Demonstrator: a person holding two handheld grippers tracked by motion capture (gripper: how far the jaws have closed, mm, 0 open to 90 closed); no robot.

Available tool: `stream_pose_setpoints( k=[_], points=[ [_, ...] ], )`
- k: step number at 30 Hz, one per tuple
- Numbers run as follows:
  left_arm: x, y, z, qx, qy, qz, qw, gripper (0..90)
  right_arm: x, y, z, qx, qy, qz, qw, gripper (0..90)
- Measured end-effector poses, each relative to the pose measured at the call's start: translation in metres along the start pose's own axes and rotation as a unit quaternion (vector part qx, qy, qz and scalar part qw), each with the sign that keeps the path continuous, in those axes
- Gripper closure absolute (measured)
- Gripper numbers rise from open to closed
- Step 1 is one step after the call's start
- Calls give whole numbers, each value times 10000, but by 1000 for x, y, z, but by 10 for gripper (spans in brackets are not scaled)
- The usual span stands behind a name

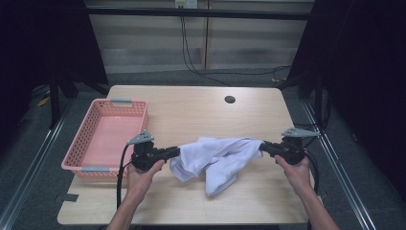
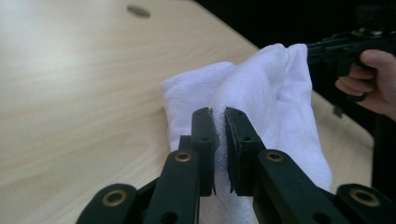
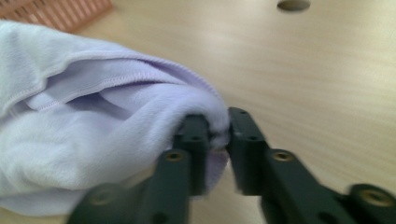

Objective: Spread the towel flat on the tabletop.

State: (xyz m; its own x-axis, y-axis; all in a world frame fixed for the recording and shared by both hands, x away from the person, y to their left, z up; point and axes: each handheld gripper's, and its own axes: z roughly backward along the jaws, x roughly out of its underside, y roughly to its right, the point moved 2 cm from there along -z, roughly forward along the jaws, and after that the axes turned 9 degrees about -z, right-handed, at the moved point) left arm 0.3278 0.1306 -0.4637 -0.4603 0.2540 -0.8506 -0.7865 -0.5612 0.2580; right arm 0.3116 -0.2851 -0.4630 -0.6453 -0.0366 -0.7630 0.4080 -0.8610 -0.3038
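Note:
A white towel (image 1: 215,158) hangs bunched over the wooden table (image 1: 191,115), stretched between both grippers. My left gripper (image 1: 173,153) pinches its left end; in the left gripper view the jaws are closed on a fold of the towel (image 2: 261,93), with the left gripper (image 2: 219,119) at its near edge. My right gripper (image 1: 264,146) holds the right end; in the right gripper view the towel (image 3: 84,140) is clamped between the jaws of the right gripper (image 3: 218,126). A loose flap droops toward the table's front.
A pink plastic basket (image 1: 91,139) sits at the table's left edge, beside my left hand. A dark round hole (image 1: 230,99) lies in the tabletop at the back. Black frame posts and cables stand beyond the table.

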Motion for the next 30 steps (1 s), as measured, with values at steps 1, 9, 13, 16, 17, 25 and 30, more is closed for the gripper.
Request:
stream_pose_setpoints(
  k=[1, 9, 13, 16, 17, 25, 30],
  points=[
    [3, -2, -5, -66, -143, 50, 9999, 772, 3, -2, -5, 44, -115, 54, 9999, 644],
    [-6, 13, 6, -245, 96, -414, 9988, 532, -7, -23, 4, 71, 214, 195, 9996, 482],
    [-9, 22, 8, -13, 155, -560, 9983, 599, -16, -32, 12, -188, 320, 221, 9991, 548],
    [-9, 27, -5, -2, -54, -779, 9969, 550, -7, -44, -5, -546, -32, 279, 9981, 593],
    [-9, 27, -10, 37, -88, -784, 9969, 550, -7, -44, -5, -546, -32, 279, 9981, 593],
    [12, 6, -57, -342, -1022, -750, 9913, 542, 5, -86, -59, -974, -530, 782, 9907, 574],
    [13, 6, -52, 524, -1161, -119, 9918, 721, 7, -104, -75, -1130, -625, 970, 9869, 516]
  ],
)
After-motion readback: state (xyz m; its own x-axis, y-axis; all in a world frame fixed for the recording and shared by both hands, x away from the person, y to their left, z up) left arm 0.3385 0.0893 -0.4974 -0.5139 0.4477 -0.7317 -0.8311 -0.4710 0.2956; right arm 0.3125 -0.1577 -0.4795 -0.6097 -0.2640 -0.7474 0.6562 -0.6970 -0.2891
